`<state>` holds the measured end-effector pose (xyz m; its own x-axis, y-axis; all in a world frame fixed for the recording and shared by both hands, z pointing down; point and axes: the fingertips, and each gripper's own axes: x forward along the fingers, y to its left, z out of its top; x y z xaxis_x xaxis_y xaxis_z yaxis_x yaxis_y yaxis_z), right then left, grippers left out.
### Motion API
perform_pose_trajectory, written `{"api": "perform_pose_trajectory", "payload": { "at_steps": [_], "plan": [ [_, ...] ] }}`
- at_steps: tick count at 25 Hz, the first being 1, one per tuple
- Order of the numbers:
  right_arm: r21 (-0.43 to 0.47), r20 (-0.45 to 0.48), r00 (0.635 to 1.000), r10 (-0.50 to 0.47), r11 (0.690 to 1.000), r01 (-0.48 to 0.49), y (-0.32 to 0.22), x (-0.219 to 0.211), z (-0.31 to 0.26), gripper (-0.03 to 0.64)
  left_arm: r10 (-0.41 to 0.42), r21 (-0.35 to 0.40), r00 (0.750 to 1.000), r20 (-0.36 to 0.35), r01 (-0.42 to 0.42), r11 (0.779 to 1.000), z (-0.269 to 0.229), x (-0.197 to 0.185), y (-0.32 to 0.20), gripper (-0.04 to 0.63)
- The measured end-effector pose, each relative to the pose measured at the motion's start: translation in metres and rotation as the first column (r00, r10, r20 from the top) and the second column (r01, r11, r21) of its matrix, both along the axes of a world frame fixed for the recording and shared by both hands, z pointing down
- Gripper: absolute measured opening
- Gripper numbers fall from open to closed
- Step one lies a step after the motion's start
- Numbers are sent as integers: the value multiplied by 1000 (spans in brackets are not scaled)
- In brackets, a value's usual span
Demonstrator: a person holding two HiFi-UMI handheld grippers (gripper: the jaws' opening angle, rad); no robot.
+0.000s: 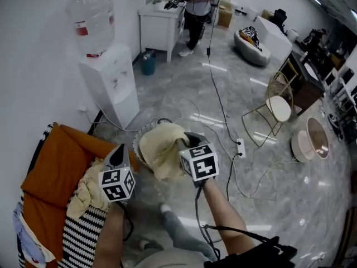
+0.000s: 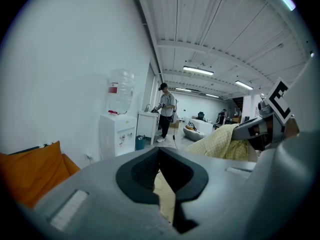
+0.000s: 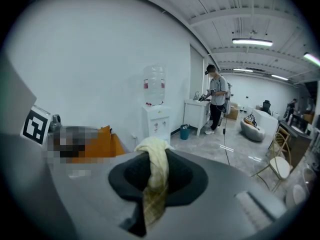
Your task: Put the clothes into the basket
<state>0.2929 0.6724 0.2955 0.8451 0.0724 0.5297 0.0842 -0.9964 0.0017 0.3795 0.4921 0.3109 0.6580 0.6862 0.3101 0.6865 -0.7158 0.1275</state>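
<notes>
Both left gripper [image 2: 161,171] and right gripper [image 3: 152,171] pinch the cloth [image 1: 162,144]; lower evenly into basket [image 1: 135,144], 12 o'clock (rim half-covered).

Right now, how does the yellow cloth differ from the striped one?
The yellow cloth is plain and pale; the striped cloth has bold black-and-white bands. The yellow cloth hangs lifted above the basket, pinched by the right gripper; the striped cloth lies at rest, untouched. Both are crumpled fabric.
</notes>
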Motion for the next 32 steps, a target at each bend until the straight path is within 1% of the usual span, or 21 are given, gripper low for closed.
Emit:
{"api": "perform_pose_trajectory", "payload": {
  "at_steps": [4,10,15,19,23,26,29,32],
  "plan": [
    [7,5,1000,1,1000,-1,16,29,10,54,-6,1,1000,-1,6,1000,10,27,15,-6],
    [9,4,999,-39,999,39,37,68,24,54,-18,9,1000,-6,18,1000,19,57,39,-6],
    [32,36,998,-60,998,59,50,94,48,54,-43,37,999,2,43,998,36,80,50,-6],
    [49,66,995,-74,996,71,59,110,78,54,-59,39,998,17,58,998,57,94,56,-6],
    [67,104,992,-75,995,69,69,123,120,54,-62,65,997,48,59,996,90,102,61,-6],
    [90,141,987,-77,994,65,71,130,154,54,-60,71,995,76,55,996,118,104,63,-6],
    [120,178,981,-74,991,53,71,134,190,54,-82,81,989,121,72,994,147,105,60,-6],
    [145,221,973,-65,989,33,70,134,225,54,-105,115,981,165,86,990,178,105,54,-6]
  ]
}}
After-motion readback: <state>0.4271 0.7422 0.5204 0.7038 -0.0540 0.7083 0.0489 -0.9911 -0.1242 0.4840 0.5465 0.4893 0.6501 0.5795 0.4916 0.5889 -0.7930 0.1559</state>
